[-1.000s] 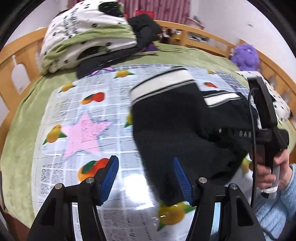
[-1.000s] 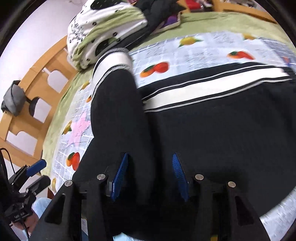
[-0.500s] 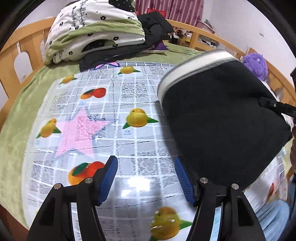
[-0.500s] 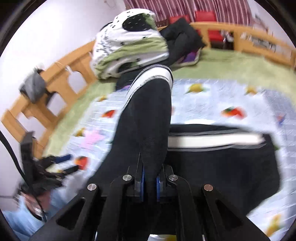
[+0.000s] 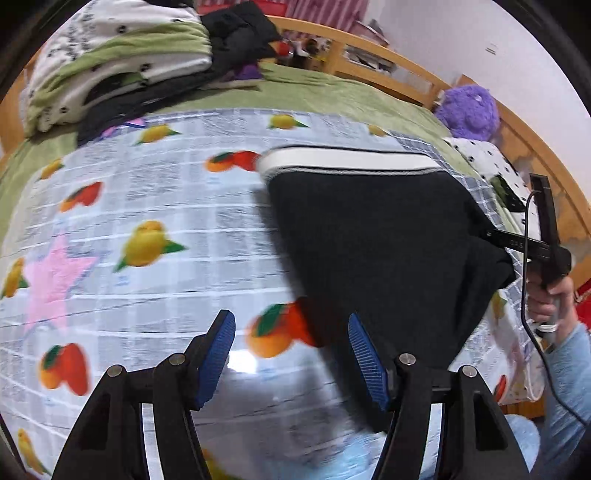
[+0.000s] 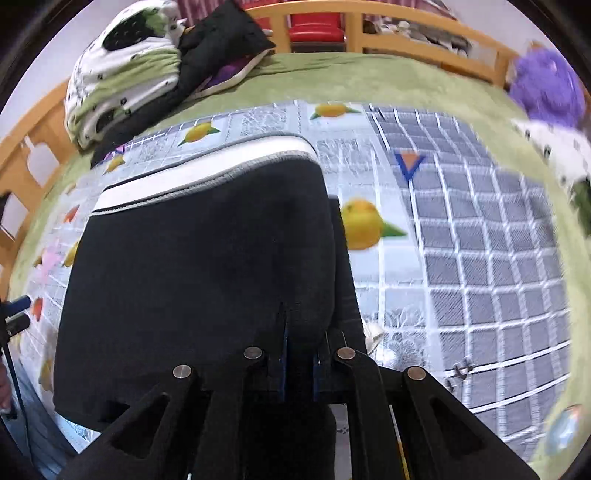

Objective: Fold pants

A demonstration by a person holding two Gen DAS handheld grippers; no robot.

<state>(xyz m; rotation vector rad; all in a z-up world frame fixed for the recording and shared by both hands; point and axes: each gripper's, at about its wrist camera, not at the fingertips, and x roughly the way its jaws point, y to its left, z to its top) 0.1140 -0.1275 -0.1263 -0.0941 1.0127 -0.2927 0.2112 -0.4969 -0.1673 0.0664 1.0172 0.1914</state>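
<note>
Black pants with a white striped waistband lie folded over on a fruit-print cloth on the bed. My left gripper is open and empty, just left of the pants' near edge. My right gripper is shut on a fold of the black pants at their near right corner; the waistband lies at the far side. The right gripper also shows in the left wrist view, holding the pants' right corner slightly raised.
A pile of folded green-and-white bedding and dark clothes sits at the bed's far left. A purple plush toy is at the far right. A wooden bed rail surrounds the green blanket.
The right gripper closed on the pants leg, lifted it and carried it over onto the other half, lowering it flat. The left gripper stayed open and shifted slightly.
</note>
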